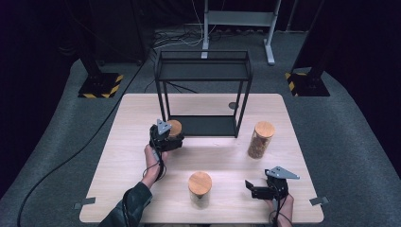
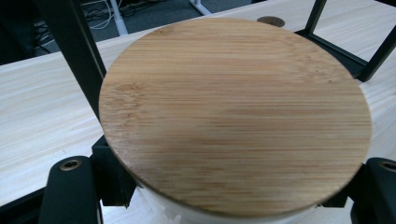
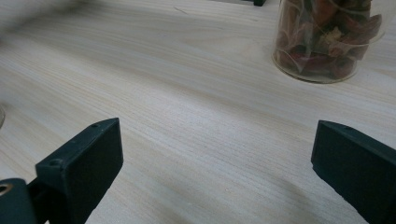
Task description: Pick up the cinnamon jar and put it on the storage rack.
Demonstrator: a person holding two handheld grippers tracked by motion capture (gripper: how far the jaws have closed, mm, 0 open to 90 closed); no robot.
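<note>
Two jars (image 1: 260, 139) (image 1: 200, 189) beside rack (image 1: 203, 71).

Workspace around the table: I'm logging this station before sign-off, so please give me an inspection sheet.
Surface: pale wooden table, bare between the things.
Job's things: white jar with round bamboo lid, clamped beside the front left leg of the black metal two-tier shelf rack.
Clutter: clear glass jar of reddish dried pieces at right; a third bamboo-lidded jar near the front edge.
Grippers: left hand-held gripper shut on the white jar; right hand-held gripper open, over bare wood.
Cables: black cable trailing across the floor at left.
Surroundings: grey carpet; hazard-striped stand bases.
</note>
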